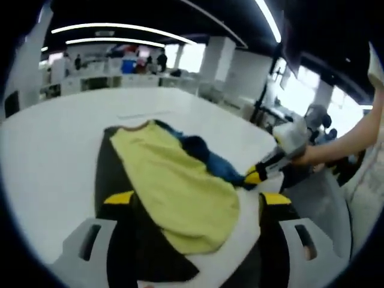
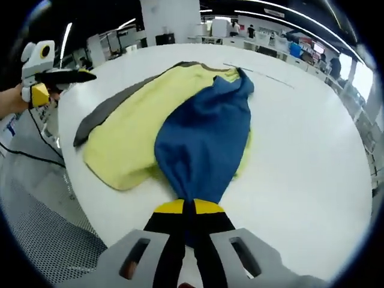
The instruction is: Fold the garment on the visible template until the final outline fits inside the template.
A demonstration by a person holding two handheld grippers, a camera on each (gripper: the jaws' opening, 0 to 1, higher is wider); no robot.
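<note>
Lying across the dark template (image 2: 96, 123) on the white worktop (image 2: 312, 156), the garment (image 2: 129, 141) is yellow with a blue side (image 2: 204, 132) turned over it; it looks light, limp and unlikely to keep a crease, so corners and hems seem the best hold. The right claw (image 2: 193, 211) is clamped on the blue end; the left claw (image 1: 198, 201) stands open above the yellow cloth. From the left gripper view more of the template shows beneath the cloth; from the right gripper view, the blue side's full length.

A round white surface (image 1: 54, 156) fills the foreground; beyond it stand white square pillars (image 1: 216, 60), bright windows (image 1: 300, 90) and long ceiling strip lights (image 1: 120, 27).
</note>
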